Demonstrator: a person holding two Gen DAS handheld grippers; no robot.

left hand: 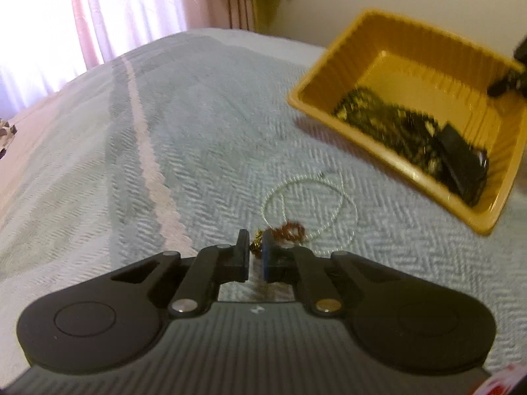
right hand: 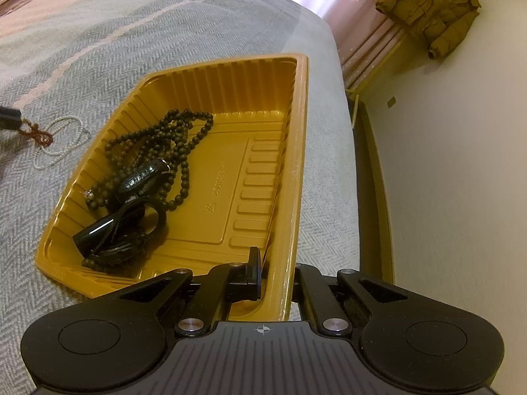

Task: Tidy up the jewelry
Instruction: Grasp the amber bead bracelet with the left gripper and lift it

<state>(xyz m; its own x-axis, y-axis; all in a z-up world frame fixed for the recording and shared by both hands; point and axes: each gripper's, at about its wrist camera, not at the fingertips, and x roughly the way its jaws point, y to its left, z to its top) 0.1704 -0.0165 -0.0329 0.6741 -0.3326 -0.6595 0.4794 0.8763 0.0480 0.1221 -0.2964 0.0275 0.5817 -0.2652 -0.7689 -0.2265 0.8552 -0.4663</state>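
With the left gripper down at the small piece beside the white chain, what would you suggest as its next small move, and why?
Probably lift straight up. The left gripper has closed on a small gold piece lying by the reddish charm and white chain on the bedspread; the right gripper clamps the yellow tray rim, ready to receive it.

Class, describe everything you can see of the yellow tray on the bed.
The yellow tray is a shallow rectangular dish, apparently thin glossy plastic, with ribbed walls and a ridged floor. It sits on the grey herringbone bedspread. Dark bead necklaces and glossy black pieces lie at one end. The right gripper is shut on its near wall.
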